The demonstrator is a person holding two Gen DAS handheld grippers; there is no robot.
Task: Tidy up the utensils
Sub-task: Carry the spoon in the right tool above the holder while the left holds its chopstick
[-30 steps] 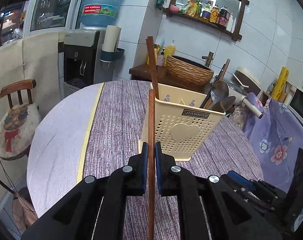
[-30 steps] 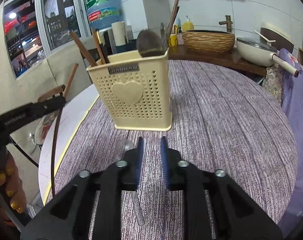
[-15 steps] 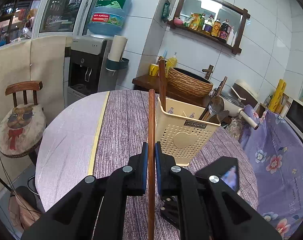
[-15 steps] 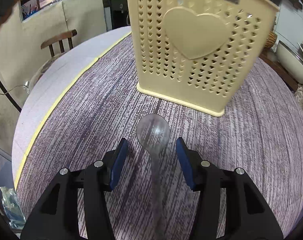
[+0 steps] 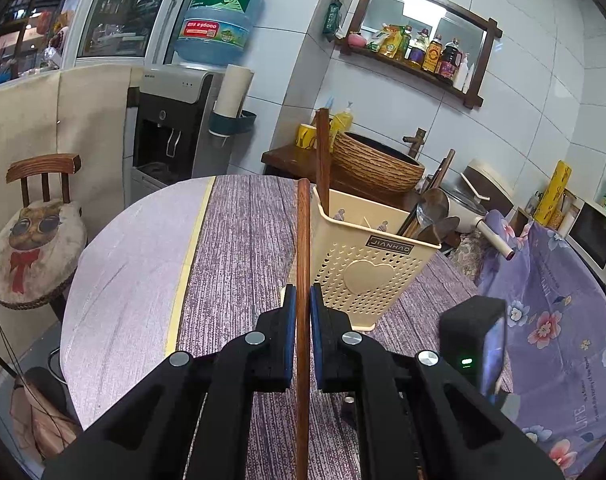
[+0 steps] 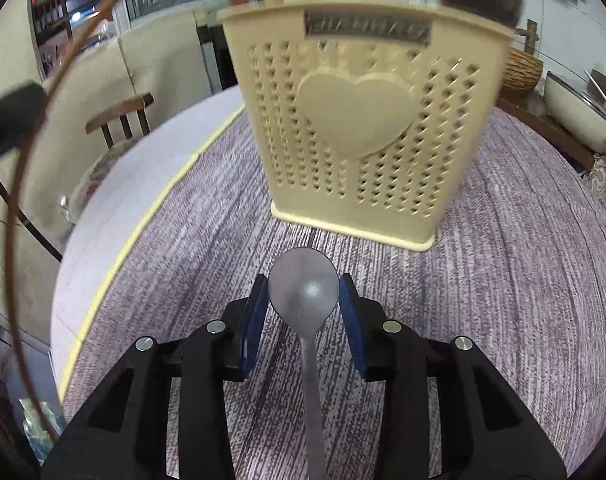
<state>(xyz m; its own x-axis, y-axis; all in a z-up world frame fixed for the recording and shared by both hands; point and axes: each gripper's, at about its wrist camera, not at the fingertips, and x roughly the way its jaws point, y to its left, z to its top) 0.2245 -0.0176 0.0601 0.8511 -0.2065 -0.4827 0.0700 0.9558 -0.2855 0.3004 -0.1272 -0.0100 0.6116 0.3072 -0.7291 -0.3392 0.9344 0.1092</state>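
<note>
My left gripper point(image 5: 301, 300) is shut on a long brown wooden chopstick point(image 5: 303, 232) that stands upright in front of the cream perforated utensil holder point(image 5: 367, 276). Another chopstick and wooden spoons stick out of the holder. In the right wrist view a grey metal spoon point(image 6: 305, 300) lies on the purple cloth just short of the holder point(image 6: 355, 120), handle toward me. My right gripper point(image 6: 303, 280) is low over it, jaws closing, the blue pads point(image 6: 255, 316) against both sides of the bowl. The left gripper point(image 6: 11, 116) shows at that view's left edge.
The round table point(image 5: 143, 280) carries a purple striped cloth with a yellow strip along its left border. A wooden chair point(image 5: 35, 236) stands left of the table. A water dispenser point(image 5: 171, 128), a woven basket point(image 5: 375, 160) and a pan are behind. A flowered cloth point(image 5: 555, 300) covers the right.
My right gripper has gone forward and down over the spoon; its jaws widened, then drew in around the bowl. The left gripper still grips the chopstick, almost unmoved.
</note>
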